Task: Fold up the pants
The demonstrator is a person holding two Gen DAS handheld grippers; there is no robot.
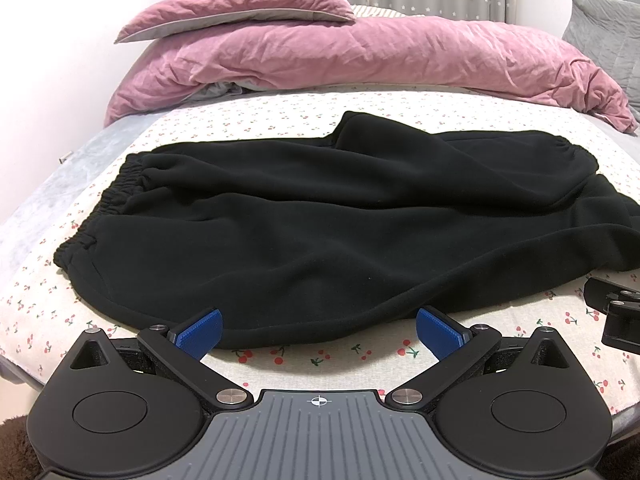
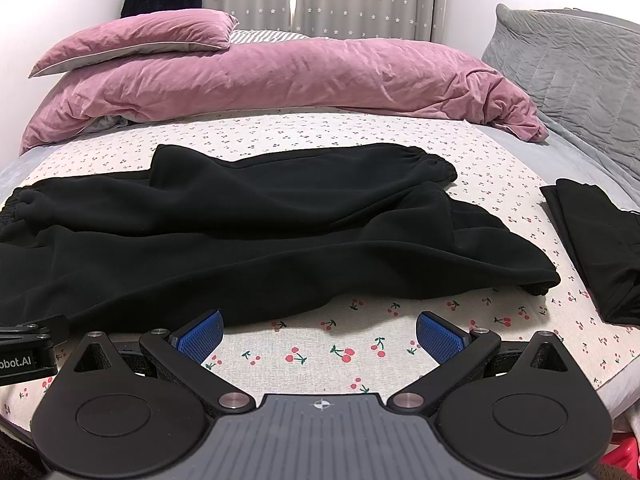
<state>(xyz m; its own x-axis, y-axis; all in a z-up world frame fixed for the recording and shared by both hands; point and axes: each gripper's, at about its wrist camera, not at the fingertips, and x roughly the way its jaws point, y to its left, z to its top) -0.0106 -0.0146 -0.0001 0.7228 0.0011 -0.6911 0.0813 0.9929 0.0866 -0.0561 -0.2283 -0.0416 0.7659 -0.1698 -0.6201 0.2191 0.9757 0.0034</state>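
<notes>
Black sweatpants (image 1: 320, 216) lie spread sideways on the cherry-print sheet (image 1: 320, 356), waistband at the left, leg cuffs at the right; they also show in the right wrist view (image 2: 260, 232). The two legs lie loosely one over the other. My left gripper (image 1: 319, 330) is open and empty, low at the pants' near edge around the middle. My right gripper (image 2: 319, 332) is open and empty, just in front of the near leg toward the cuff end. Each gripper shows at the edge of the other's view (image 1: 616, 312) (image 2: 24, 348).
A pink duvet (image 1: 360, 60) and pink pillow (image 1: 240, 8) lie across the back of the bed. A grey pillow (image 2: 572, 64) stands at the right. A folded black garment (image 2: 600, 248) lies on the sheet right of the pants. The bed's front edge is just below the grippers.
</notes>
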